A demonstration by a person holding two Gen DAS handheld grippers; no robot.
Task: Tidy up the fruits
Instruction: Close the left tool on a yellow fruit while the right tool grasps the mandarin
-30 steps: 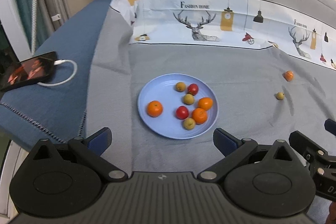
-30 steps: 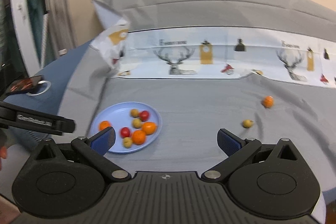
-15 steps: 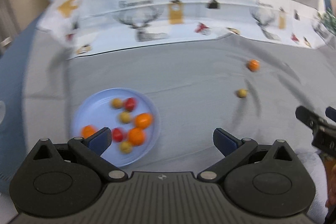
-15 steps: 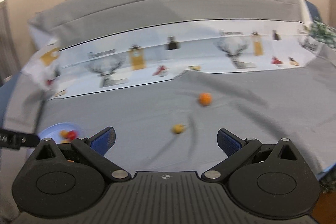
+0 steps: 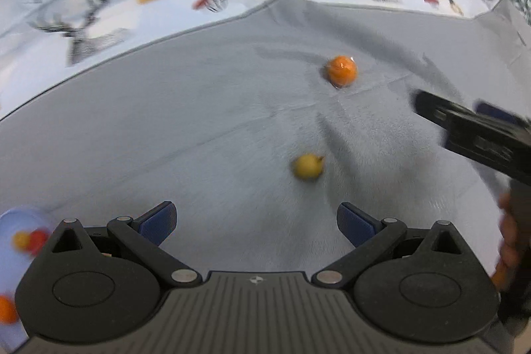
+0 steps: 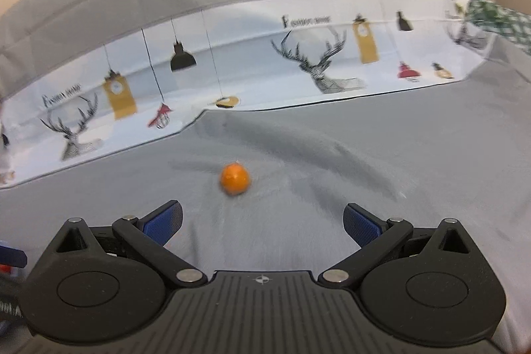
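A small yellow fruit [image 5: 307, 166] lies on the grey sheet just ahead of my open, empty left gripper [image 5: 255, 221]. An orange fruit [image 5: 341, 71] lies farther back; it also shows in the right wrist view [image 6: 235, 178], a little ahead and left of centre of my open, empty right gripper [image 6: 262, 221]. The right gripper shows in the left wrist view [image 5: 471, 131] at the right edge. The blue plate [image 5: 10, 221] with red and orange fruits is cut off at the lower left.
A grey bedsheet [image 6: 365, 155] with folds covers the surface. A white printed cloth with deer and lamps [image 6: 315, 62] runs along the back. A green checked cloth [image 6: 497, 19] lies at the far right.
Both grippers have swung right and forward: the plate has slid to the left edge, and the two loose fruits are now closer. Both stay open.
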